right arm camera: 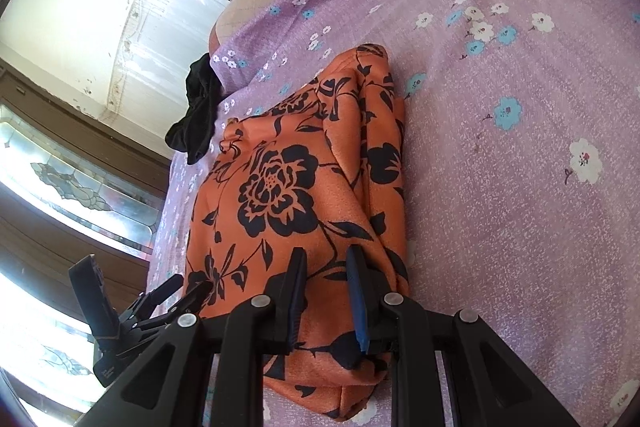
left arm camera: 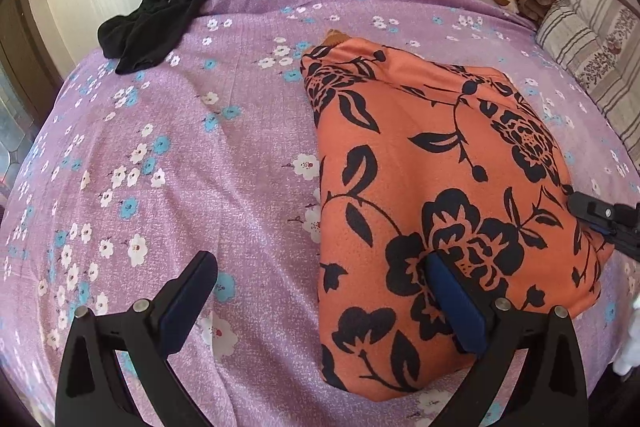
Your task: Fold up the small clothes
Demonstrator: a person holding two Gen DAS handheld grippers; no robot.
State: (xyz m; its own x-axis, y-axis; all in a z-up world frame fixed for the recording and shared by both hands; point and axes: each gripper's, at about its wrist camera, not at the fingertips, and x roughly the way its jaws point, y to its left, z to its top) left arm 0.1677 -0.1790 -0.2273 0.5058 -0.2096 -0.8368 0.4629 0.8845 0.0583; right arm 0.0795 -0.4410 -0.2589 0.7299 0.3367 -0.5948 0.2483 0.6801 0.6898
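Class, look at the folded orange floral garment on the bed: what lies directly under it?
The orange floral garment rests on the purple flowered bedsheet, which shows all around it. Whatever the sheet carries beneath the garment, and the garment's inner folded layers, is covered from both views.

- No legible text, label, brand, number or sign anywhere in either view.
- Faint small print on black device [right arm camera: 105, 371] beside left gripper, too small to read.
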